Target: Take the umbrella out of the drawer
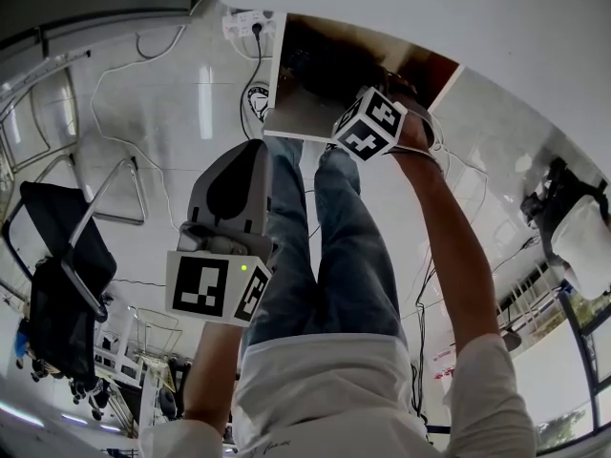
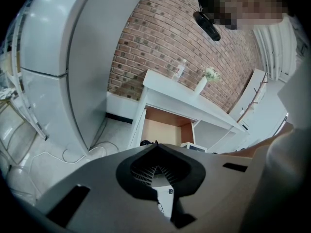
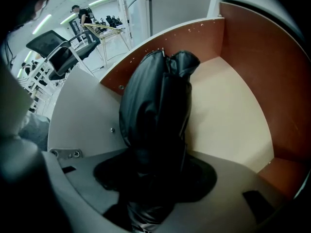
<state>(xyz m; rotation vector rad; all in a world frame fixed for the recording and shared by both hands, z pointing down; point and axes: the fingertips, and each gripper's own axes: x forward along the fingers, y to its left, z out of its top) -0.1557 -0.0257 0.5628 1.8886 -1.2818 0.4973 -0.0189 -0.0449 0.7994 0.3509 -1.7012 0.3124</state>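
A black folded umbrella [image 3: 155,106] stands in the open wooden drawer [image 3: 233,115]. It runs up from between the jaws of my right gripper [image 3: 153,176], which is shut on its lower end. In the head view that gripper's marker cube [image 1: 370,122] hangs over the drawer [image 1: 320,70], and the jaws and umbrella are hidden behind it. My left gripper [image 1: 246,156] is held lower left, away from the drawer, in front of the person's legs. Its jaws [image 2: 155,171] are shut with nothing between them, pointing toward the drawer [image 2: 163,130].
The drawer sits under a white table [image 1: 430,17] that carries a bottle [image 2: 180,71] and a vase [image 2: 201,84]. A power strip with cables [image 1: 250,22] lies on the floor. A black office chair [image 1: 57,275] stands left. A tall white cabinet [image 2: 48,57] stands left of the table.
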